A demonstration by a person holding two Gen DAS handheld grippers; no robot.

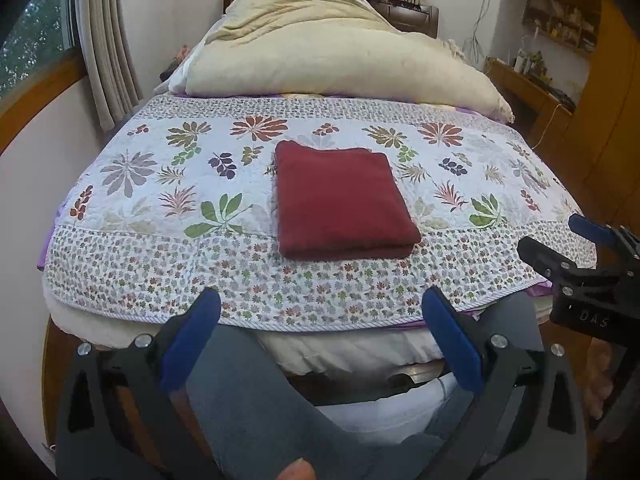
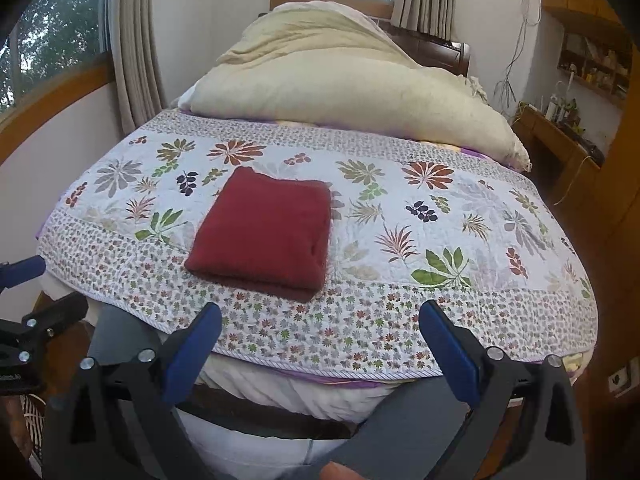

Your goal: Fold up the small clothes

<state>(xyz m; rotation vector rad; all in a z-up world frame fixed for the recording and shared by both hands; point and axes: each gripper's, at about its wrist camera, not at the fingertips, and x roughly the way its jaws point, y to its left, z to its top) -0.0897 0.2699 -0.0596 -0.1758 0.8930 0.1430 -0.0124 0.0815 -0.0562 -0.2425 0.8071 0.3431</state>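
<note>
A dark red cloth [image 1: 340,200] [image 2: 266,230] lies folded into a neat rectangle on the flowered quilt [image 1: 160,200] [image 2: 420,220], near the bed's front edge. My left gripper [image 1: 320,308] hangs open in front of the bed's edge, short of the cloth, with nothing between its blue pads [image 1: 192,340]. My right gripper [image 2: 320,316] is also open and empty, at the same edge and to the right of the cloth. The right gripper [image 1: 560,240] also shows at the right of the left wrist view. The left gripper [image 2: 24,268] shows at the left edge of the right wrist view.
A big cream duvet [image 1: 328,48] [image 2: 344,80] is heaped at the far end of the bed. Curtains [image 1: 108,40] and a window stand on the left, a wooden desk and shelves [image 1: 540,88] on the right. The person's grey trouser legs [image 1: 248,400] are below the grippers.
</note>
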